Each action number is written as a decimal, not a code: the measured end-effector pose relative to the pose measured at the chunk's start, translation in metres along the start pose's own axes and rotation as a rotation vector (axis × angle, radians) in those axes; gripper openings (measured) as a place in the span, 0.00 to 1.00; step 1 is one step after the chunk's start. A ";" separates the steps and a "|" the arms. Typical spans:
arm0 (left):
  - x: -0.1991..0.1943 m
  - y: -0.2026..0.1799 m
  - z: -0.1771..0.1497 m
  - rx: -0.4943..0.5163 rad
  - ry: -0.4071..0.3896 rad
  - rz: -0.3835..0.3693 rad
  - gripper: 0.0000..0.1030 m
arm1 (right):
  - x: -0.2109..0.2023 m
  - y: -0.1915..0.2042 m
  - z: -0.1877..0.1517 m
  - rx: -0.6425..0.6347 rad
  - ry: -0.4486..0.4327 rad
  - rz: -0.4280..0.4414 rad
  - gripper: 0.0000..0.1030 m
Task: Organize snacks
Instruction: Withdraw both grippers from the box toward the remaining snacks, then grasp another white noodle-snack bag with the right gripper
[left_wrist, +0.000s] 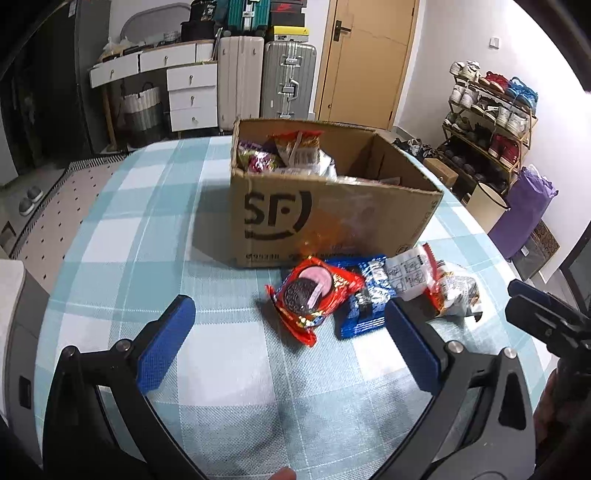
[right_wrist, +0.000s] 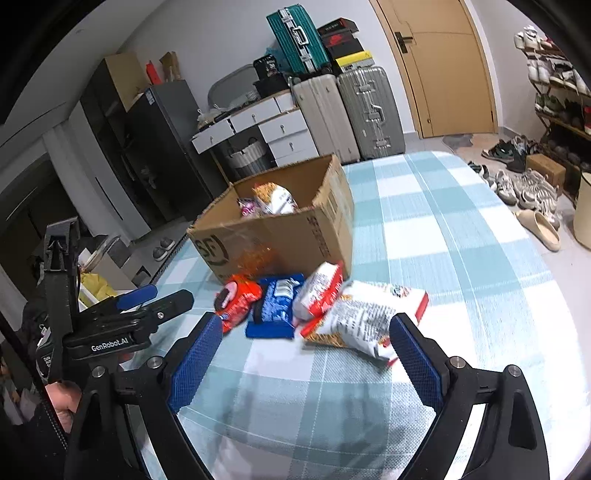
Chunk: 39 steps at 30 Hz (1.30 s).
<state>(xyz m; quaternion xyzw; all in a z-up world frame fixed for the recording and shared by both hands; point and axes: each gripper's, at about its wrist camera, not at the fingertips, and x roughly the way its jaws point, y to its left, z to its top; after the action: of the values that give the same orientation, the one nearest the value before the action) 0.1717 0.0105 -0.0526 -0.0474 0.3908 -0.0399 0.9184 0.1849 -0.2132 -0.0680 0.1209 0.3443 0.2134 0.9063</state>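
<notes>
A cardboard box (left_wrist: 332, 206) marked SF stands open on the checked tablecloth (left_wrist: 147, 229) with several snack bags inside. In front of it lie a red Oreo packet (left_wrist: 314, 295), a blue Oreo packet (left_wrist: 364, 306), a white-and-red packet (left_wrist: 410, 273) and a crinkled snack bag (left_wrist: 458, 291). My left gripper (left_wrist: 288, 302) hangs open just short of the red and blue packets, holding nothing. In the right wrist view the box (right_wrist: 280, 229), red packet (right_wrist: 240, 299), blue packet (right_wrist: 275, 310) and big bag (right_wrist: 365, 317) lie ahead of my right gripper (right_wrist: 304, 319). It is wide open and empty.
Each gripper shows in the other's view: the right gripper (left_wrist: 517, 291) at the right edge, the left gripper (right_wrist: 162, 295) at the left. Behind the table stand suitcases (left_wrist: 288, 81), white drawers (left_wrist: 192, 92) and a door (left_wrist: 365, 55). A shoe rack (left_wrist: 491, 125) is to the right.
</notes>
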 end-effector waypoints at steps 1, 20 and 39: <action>0.003 0.001 -0.001 -0.005 0.005 -0.001 0.99 | 0.002 -0.002 -0.001 0.004 0.006 -0.006 0.91; 0.046 0.023 -0.010 -0.054 0.073 -0.025 0.99 | 0.059 -0.038 -0.003 0.062 0.115 -0.070 0.91; 0.088 0.030 0.002 -0.054 0.116 -0.033 0.99 | 0.090 -0.037 -0.001 -0.036 0.133 -0.092 0.62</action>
<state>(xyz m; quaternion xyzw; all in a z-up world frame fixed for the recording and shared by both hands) 0.2347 0.0308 -0.1177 -0.0759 0.4435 -0.0470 0.8918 0.2552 -0.2035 -0.1338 0.0741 0.4052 0.1852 0.8922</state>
